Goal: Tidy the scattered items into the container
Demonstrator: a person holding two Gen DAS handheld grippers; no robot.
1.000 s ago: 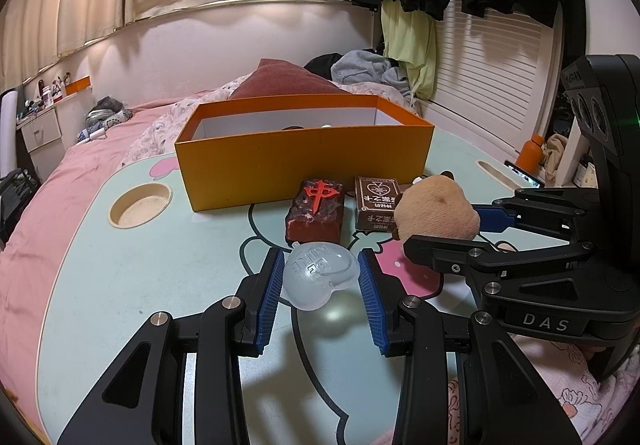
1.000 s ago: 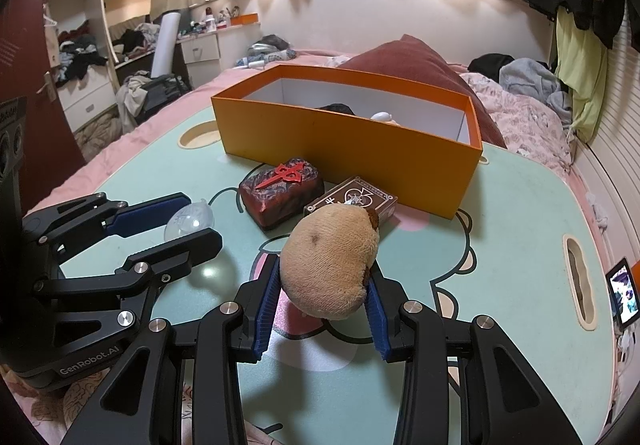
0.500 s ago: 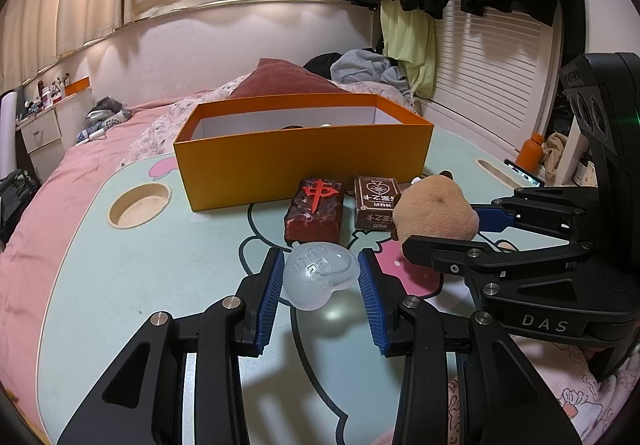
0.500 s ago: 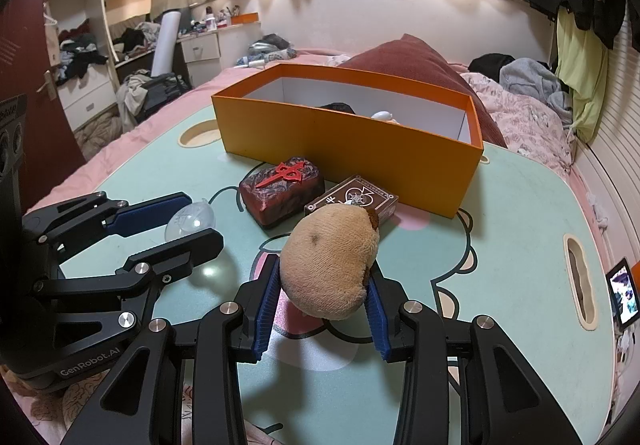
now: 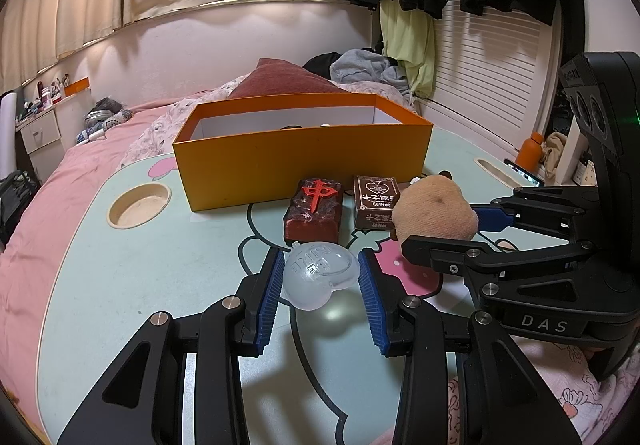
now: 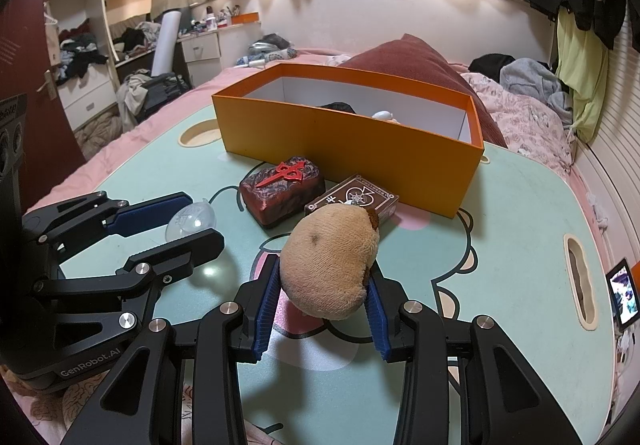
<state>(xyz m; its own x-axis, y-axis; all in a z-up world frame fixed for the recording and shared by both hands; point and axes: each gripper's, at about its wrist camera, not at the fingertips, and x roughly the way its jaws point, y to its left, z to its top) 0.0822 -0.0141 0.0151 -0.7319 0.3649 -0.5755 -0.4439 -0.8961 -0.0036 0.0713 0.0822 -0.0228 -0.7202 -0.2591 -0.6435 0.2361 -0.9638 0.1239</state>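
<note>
The left gripper (image 5: 320,281) has its blue pads pressed on either side of a clear heart-shaped case (image 5: 319,274), whose smooth, rounded shell could squirt out of that pinch on the way to the orange box (image 5: 304,161) beyond the fingertips. The right gripper (image 6: 322,285) is clamped on a tan plush toy (image 6: 330,261), which may sag or snag the card box (image 6: 352,201) just ahead. The orange box's floor is mostly hidden behind its near wall; a dark and a white item inside are probably earlier placements.
</note>
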